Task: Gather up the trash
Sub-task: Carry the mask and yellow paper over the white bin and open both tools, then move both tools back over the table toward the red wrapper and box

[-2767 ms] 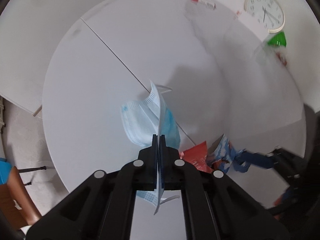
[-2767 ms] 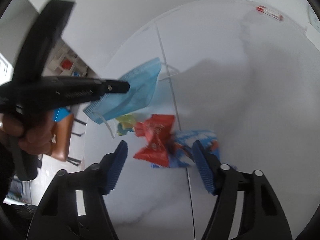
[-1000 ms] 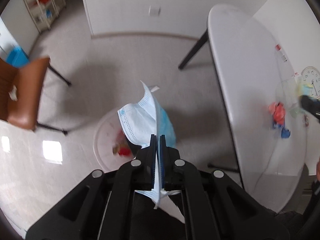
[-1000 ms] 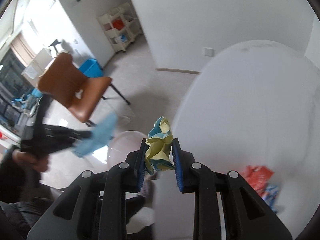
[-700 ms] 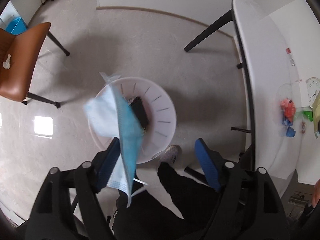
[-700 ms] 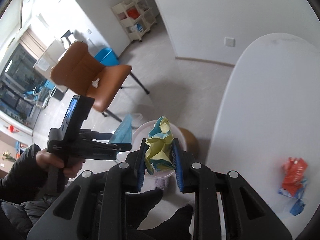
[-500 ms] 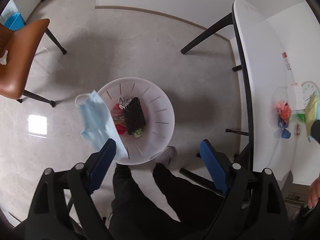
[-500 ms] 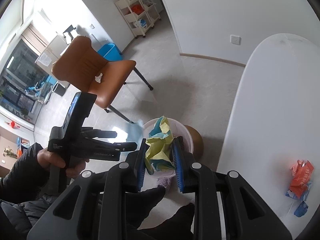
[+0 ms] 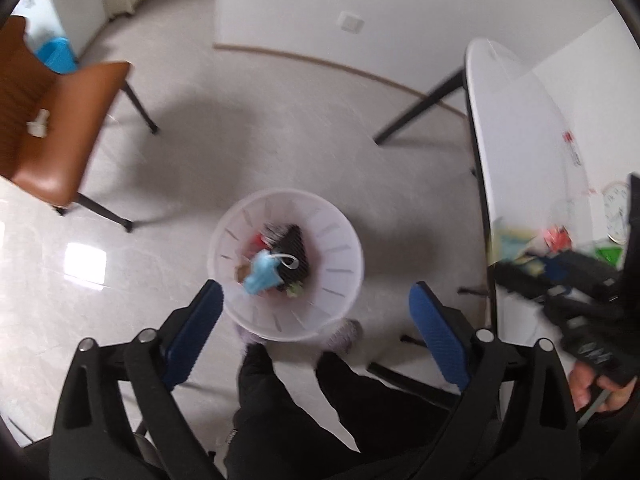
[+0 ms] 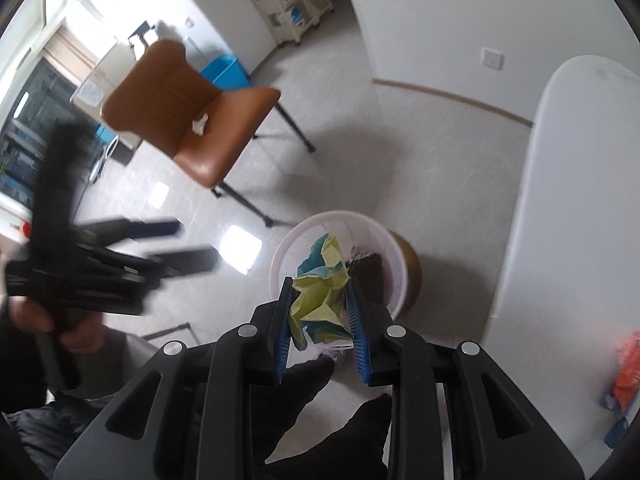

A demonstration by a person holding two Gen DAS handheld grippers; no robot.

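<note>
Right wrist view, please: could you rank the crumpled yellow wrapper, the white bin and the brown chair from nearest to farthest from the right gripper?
1. Crumpled yellow wrapper: between the right gripper's opening jaws.
2. White bin: on the floor just beyond the fingertips.
3. Brown chair: farther off, upper left.

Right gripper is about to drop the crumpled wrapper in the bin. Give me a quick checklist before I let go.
1. Crumpled yellow-and-blue wrapper between the right gripper pads: ok, jaws are opening.
2. Wrapper lined up over the white bin: ok in the right wrist view; true height cannot tell.
3. Blue face mask already in the bin: ok.
4. Left gripper empty, jaws opening wide: ok.
5. Left gripper clear of the drop path: ok, off to the side in the right wrist view.
6. Red and blue wrappers on the table: not ok.
</note>
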